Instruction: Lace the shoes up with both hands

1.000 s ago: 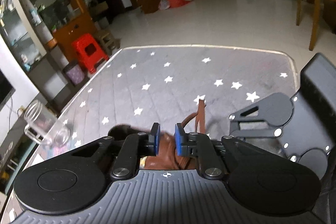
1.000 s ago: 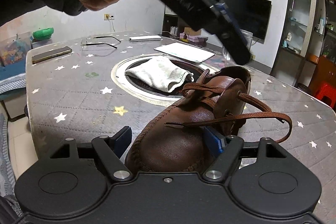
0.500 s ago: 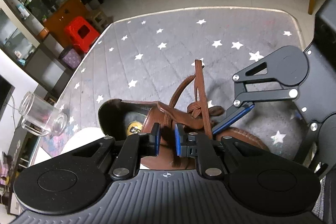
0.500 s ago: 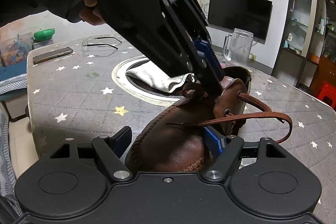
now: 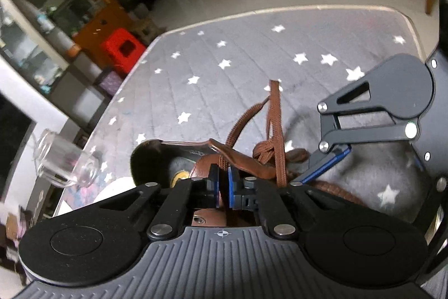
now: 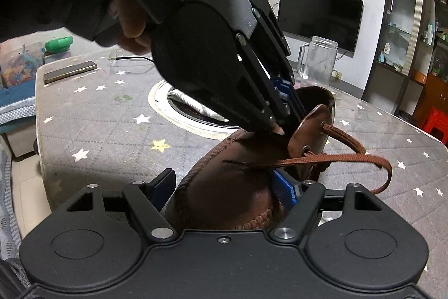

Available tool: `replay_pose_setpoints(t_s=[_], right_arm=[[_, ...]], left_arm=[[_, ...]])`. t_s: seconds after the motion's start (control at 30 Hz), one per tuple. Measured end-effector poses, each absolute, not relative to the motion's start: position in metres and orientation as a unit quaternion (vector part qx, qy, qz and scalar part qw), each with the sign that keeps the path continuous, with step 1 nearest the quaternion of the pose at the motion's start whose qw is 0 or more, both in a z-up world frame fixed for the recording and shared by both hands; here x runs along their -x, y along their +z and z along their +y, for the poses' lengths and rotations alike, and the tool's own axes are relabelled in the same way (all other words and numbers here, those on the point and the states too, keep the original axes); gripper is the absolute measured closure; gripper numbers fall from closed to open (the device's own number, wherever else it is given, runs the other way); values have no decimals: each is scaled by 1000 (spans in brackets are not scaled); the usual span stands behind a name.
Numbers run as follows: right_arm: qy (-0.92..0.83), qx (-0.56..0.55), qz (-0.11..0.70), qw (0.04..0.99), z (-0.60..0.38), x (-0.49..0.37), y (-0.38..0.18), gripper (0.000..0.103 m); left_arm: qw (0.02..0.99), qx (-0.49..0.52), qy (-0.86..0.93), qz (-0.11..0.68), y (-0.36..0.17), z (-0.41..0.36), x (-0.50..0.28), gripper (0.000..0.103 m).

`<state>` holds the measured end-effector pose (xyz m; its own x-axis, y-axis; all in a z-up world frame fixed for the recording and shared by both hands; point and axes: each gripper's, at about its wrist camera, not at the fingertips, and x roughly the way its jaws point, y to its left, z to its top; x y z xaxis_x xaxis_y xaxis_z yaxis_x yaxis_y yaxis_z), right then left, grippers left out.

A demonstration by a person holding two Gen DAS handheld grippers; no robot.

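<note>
right wrist view showed the right tool [image 6: 224, 184] spread wide astride the shoe [image 6: 232, 187] toe, while the left tool [image 6: 288, 119] pinched nearly shut at the lace [image 6: 336, 159] by the far tongue.

Star-print table [image 6: 106, 125], shoe [image 6: 232, 187], jar [image 6: 319, 60], phone [image 6: 70, 71]

hidden: left gripper [image 6: 282, 128] tips behind shoe [image 6: 232, 187] flap | blurred: glass jar [image 5: 67, 161] | cut off: shoe toe

Left wrist view close above shoe [image 5: 224, 159] facing down, right wrist view low at toe, both sharing shoe
</note>
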<state>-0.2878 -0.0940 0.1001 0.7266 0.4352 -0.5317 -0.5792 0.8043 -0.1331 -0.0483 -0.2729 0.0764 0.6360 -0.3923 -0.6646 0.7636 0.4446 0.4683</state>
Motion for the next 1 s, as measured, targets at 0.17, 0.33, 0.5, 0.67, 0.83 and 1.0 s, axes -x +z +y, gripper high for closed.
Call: replay_pose_setpoints(t_s=[0.17,0.33,0.5,0.67,0.83,1.0], right_arm=[[271,153,244,918,-90,290,100,25],[267,157,245,919,-88,291,100,25],[265,159,247,918,-85,290,99,25],[265,160,247,918,-83,291,98,25],[264,163,247,918,-81,290,97,25],[264,164,247,918,-80,289,97,23]], left_arm=[[859,-352,-308,208,87,-263,66,98],[892,-313,-265,191,93,-248,82,98],[921,-264,-216,186,102,-229,95,98],[940,-206,-177,206,101,-206,103,98],[946,-140,-165,240,96,-188,94,97],[943,-137,-147,263,96,-177,83,87]])
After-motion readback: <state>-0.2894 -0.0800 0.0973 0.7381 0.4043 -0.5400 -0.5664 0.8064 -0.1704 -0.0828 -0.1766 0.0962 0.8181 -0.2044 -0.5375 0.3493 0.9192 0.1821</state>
